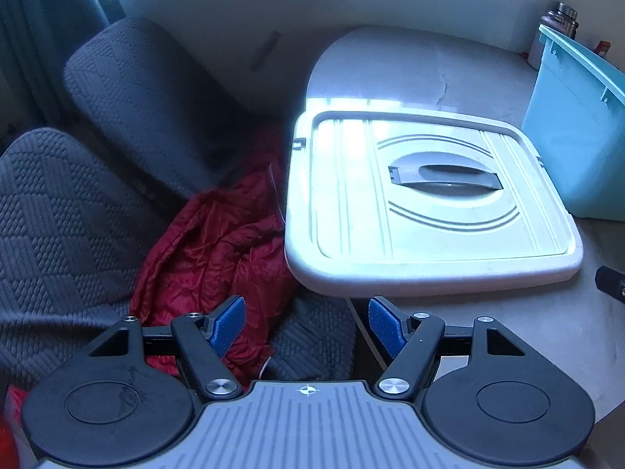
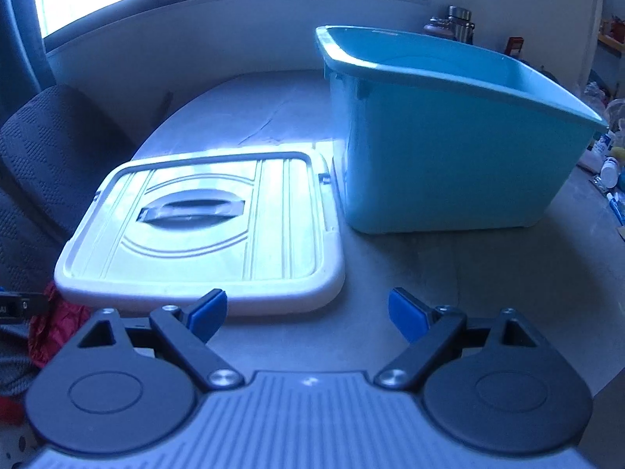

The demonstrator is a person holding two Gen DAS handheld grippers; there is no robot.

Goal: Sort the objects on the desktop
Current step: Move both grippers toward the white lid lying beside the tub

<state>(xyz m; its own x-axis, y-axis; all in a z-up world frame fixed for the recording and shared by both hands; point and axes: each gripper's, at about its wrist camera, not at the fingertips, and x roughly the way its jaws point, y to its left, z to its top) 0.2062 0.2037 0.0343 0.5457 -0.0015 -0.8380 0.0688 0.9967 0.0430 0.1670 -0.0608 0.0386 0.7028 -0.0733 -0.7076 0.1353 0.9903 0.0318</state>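
A white bin lid [image 2: 203,230] with a grey handle [image 2: 191,209] lies flat on the grey table, overhanging its left edge; it also shows in the left wrist view [image 1: 425,203]. An open teal plastic bin [image 2: 449,148] stands upright just right of the lid, also at the right edge of the left wrist view [image 1: 578,133]. My left gripper [image 1: 306,326] is open and empty, just short of the lid's near edge, over the table's left edge. My right gripper [image 2: 308,314] is open and empty above the table in front of the lid and bin.
Dark grey chairs [image 1: 129,90] with a red jacket [image 1: 211,262] stand left of the table. Small bottles and clutter [image 2: 609,168] lie at the far right. A metal flask [image 2: 459,21] stands behind the bin. A black object [image 1: 611,283] lies at the right.
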